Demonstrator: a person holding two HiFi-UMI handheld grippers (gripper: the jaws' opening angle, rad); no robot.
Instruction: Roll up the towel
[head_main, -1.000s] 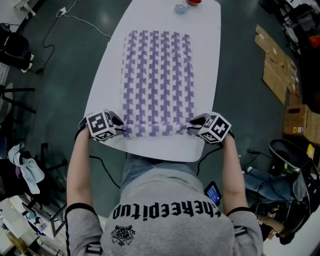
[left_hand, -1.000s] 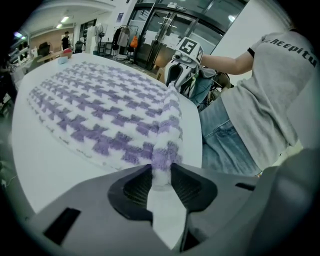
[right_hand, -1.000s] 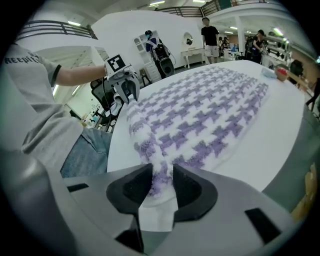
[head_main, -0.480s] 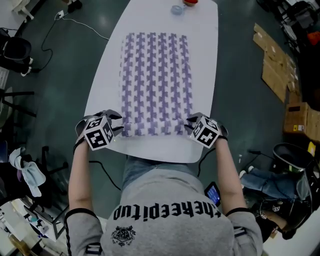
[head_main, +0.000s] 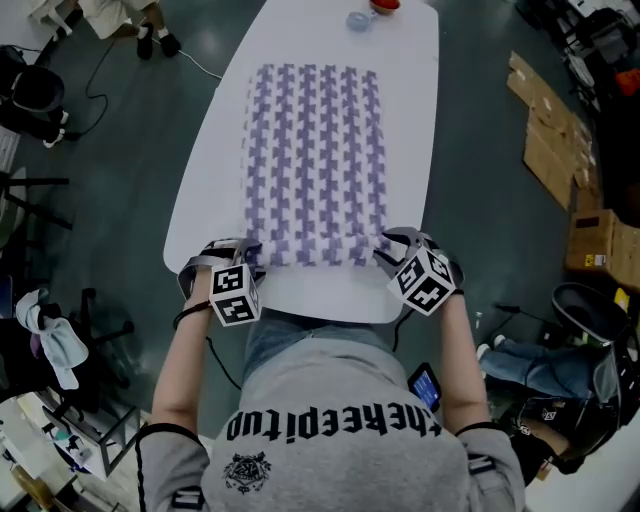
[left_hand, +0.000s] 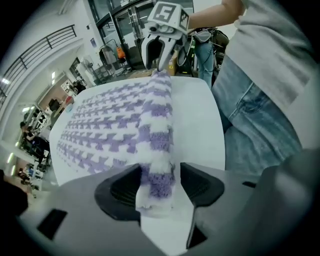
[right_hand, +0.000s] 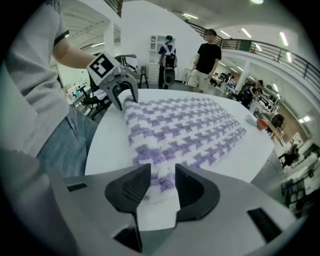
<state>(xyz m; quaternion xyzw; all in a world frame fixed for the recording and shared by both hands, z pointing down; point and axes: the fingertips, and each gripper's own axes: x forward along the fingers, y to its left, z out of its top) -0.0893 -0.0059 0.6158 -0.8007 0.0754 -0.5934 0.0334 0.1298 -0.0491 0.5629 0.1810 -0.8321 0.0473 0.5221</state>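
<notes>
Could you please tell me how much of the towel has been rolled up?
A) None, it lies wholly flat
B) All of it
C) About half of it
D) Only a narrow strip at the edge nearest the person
D: the towel lies spread flat over most of the table, with only a thin roll along its near edge.

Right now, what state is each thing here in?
towel: spread flat on the table, near edge rolled up.
left gripper: fingers have just been opening, gap beside the roll's end.
right gripper: fingers have just been opening, yet both press the roll's end.
</notes>
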